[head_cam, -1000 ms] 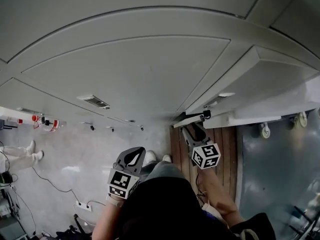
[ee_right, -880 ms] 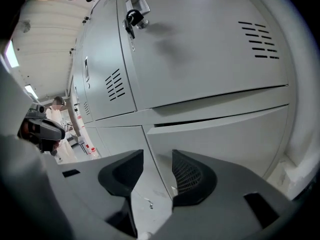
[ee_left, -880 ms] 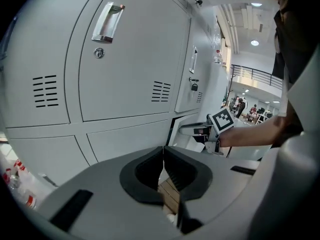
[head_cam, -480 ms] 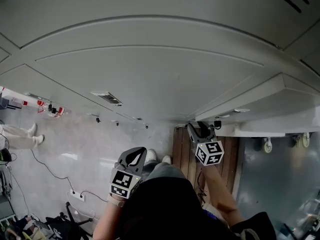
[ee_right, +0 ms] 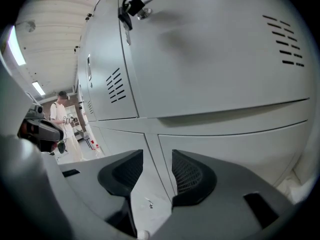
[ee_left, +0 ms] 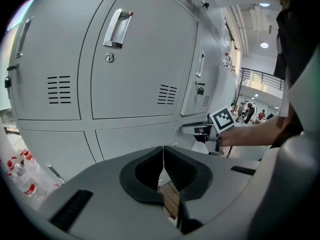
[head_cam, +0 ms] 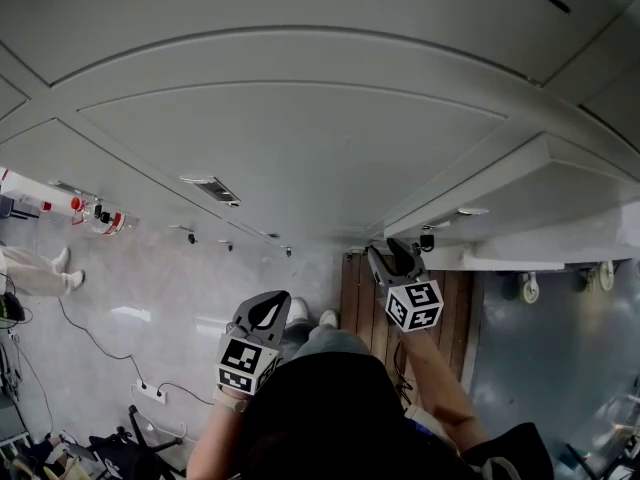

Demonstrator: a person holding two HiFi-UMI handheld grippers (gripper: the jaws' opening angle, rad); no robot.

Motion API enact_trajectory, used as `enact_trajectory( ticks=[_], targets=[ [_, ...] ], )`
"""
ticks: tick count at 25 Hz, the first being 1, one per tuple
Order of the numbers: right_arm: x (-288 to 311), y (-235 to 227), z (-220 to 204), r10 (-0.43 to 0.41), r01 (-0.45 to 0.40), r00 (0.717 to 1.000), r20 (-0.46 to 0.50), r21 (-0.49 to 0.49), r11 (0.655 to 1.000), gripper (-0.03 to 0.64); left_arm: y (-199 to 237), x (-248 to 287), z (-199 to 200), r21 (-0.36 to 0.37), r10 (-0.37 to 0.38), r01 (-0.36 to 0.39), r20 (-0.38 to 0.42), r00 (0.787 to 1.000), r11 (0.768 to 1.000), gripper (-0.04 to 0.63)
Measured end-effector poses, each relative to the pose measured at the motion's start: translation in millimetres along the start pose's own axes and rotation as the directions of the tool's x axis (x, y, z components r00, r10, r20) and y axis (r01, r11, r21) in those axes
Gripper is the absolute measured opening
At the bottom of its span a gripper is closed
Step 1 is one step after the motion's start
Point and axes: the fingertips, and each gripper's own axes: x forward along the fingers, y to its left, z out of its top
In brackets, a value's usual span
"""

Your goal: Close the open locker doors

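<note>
A row of grey lockers [head_cam: 300, 138] fills the head view from above. One locker door [head_cam: 530, 183] stands swung out at the right. My right gripper [head_cam: 392, 256] is at the door's lower near edge, open, with nothing between its fingers. In the right gripper view the jaws [ee_right: 152, 176] stand apart close to a grey locker front [ee_right: 215, 59] with a padlock [ee_right: 131, 4]. My left gripper [head_cam: 263, 313] hangs low by my body, shut and empty. In the left gripper view a padlocked door [ee_left: 202, 79] stands beyond the shut locker doors [ee_left: 135, 59], and the right gripper [ee_left: 197, 130] reaches below it.
A wooden plank floor [head_cam: 358, 288] lies under the right gripper. Castor wheels [head_cam: 528, 288] show under the open door. A power strip and cables [head_cam: 150, 393] lie on the floor at the left, near bottles [head_cam: 95, 213] and a person's legs [head_cam: 35, 273].
The head view has shifted, and the open door now lies flatter toward the locker row. The right gripper stays at its lower edge. The left gripper has hardly moved.
</note>
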Motion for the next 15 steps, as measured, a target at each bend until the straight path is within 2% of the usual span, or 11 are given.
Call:
enact_trajectory(
  ticks=[7,15],
  targets=[
    [-39.4,30.4,19.8,0.026,-0.026,0.998,0.054,0.008,1.0,0.146,-9.2,4.5,27.0,-0.011,-0.042,0.043,0.09,0.995,0.999,0.02],
    [-95.4,55.8,58.0,0.023,-0.022,0.992,0.127,-0.005,1.0,0.076,-27.7,11.6,66.4,0.059,-0.138,0.13,0.155,0.978,0.99,0.02]
  ],
)
